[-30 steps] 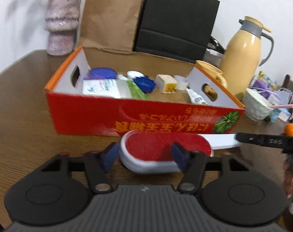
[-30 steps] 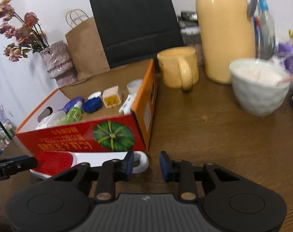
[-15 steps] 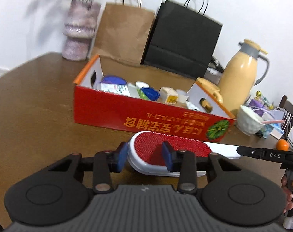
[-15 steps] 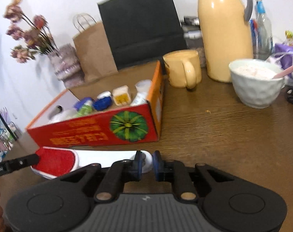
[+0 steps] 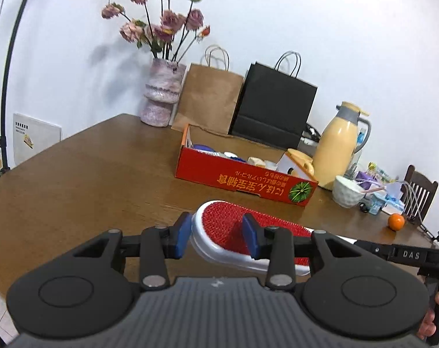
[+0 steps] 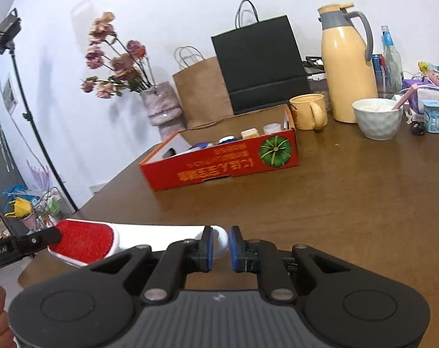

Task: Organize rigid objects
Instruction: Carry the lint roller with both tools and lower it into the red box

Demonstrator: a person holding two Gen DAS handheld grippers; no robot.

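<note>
Lint brush (image 5: pixel 233 232), red-faced w/ white handle, bottom center of left view, off the table (image 6: pixel 349 203), left claw (image 5: pixel 216 236) clamped on head, right claw (image 6: pixel 219 246) clamped on handle tip, red box (image 5: pixel 242 178) mid-frame behind.

We see the lint brush (image 5: pixel 219 226), a long white paddle with a red bristled pad at one end, lifted off the table and lying nearly flat at the lower centre of the left view. In the right view it stretches from lower left to centre. The red cardboard box (image 6: pixel 219 163) sits open at mid-frame, with small items inside.
</note>
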